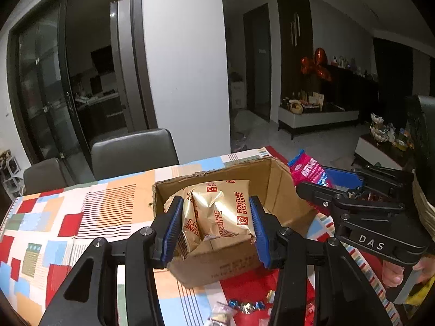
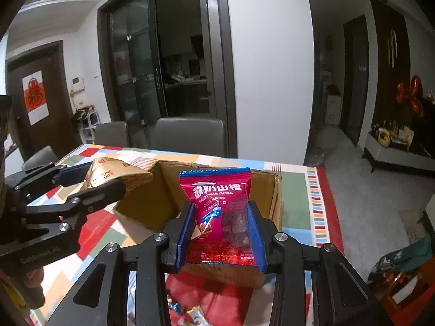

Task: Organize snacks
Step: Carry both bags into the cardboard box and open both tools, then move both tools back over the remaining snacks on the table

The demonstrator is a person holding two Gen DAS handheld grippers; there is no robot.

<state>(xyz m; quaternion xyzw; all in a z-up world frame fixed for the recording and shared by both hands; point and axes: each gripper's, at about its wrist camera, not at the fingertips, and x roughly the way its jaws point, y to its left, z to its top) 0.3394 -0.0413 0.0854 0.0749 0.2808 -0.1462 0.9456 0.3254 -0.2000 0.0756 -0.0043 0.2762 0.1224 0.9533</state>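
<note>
Left wrist view: the tabletop with a multicoloured patchwork cloth [image 1: 81, 212] carries an open brown cardboard box [image 1: 282, 187], set near the far right corner. The left gripper [image 1: 216, 231] pinches a gold foil Fortune Biscuits packet [image 1: 217, 209] between its blue pads, held above the box's open top. The right gripper [image 2: 221, 231] clamps a magenta Yogurt Hawthorn pouch with blue trim [image 2: 220, 203] upright over the box's near wall, just right of the left gripper. Free cloth lies left of the box. Small foil-wrapped candies [image 1: 244, 305] lie on the tabletop below the grippers.
</note>
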